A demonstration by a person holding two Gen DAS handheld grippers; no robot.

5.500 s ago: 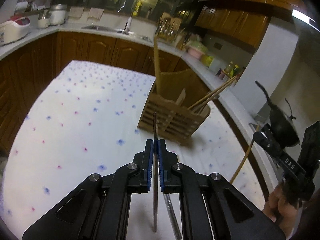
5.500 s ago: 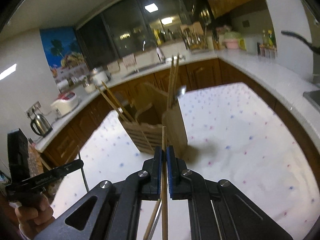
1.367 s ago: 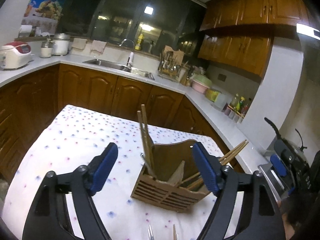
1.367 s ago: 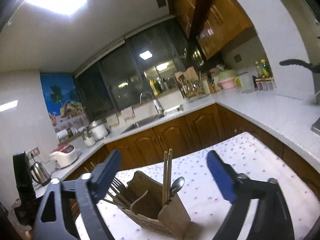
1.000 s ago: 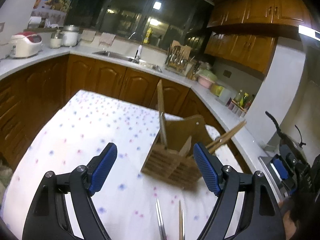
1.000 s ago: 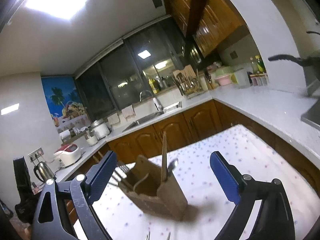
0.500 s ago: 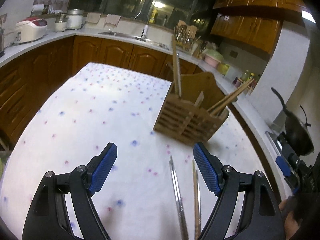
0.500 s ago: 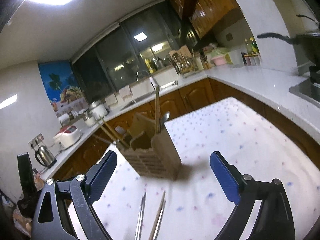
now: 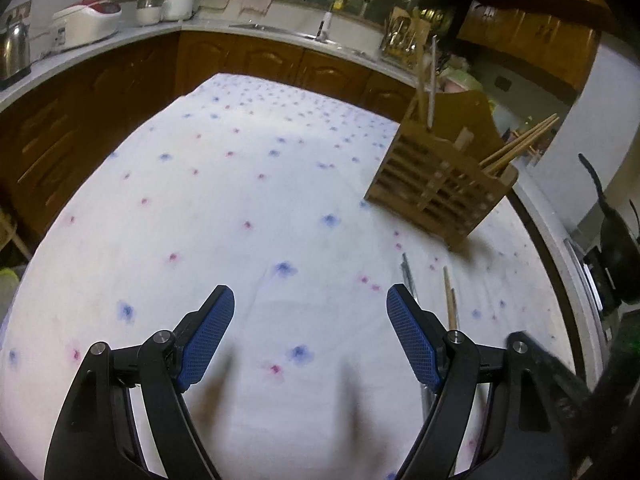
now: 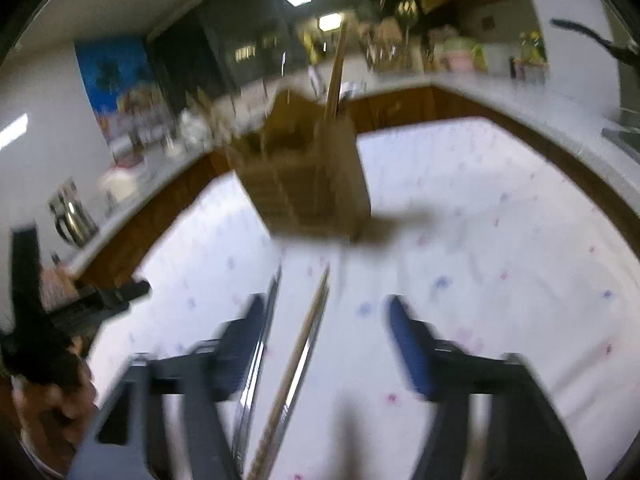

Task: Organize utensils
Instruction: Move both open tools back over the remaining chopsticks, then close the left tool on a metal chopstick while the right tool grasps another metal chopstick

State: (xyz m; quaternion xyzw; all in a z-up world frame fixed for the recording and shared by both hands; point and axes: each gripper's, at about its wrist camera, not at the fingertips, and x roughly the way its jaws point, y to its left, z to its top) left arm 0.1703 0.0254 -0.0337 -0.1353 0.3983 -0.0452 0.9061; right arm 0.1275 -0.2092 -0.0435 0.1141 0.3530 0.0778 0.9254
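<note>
A slatted wooden utensil holder (image 9: 440, 184) stands on the flowered white tablecloth (image 9: 240, 184) with chopsticks upright in it. My left gripper (image 9: 310, 328) hangs open low over bare cloth, nothing between its blue pads. Just right of it lie a metal chopstick (image 9: 408, 276) and wooden chopsticks (image 9: 448, 296). The right wrist view is blurred. There my right gripper (image 10: 326, 332) is closing around the wooden chopsticks (image 10: 308, 336), its pads apart from them. The metal chopstick (image 10: 264, 320) lies by its left finger. The holder (image 10: 312, 184) stands just beyond.
Wooden cabinets under a pale counter (image 9: 280, 36) ring the table, with a rice cooker (image 9: 86, 24) and a kettle (image 9: 14, 48) on it. A dark pan (image 9: 616, 240) sits at the right. A hand holding the left gripper (image 10: 40, 320) shows at the left.
Both grippers have dropped toward the table and tilted down. The loose chopsticks now lie near the fingers. The right jaws have narrowed; the left jaws kept their width.
</note>
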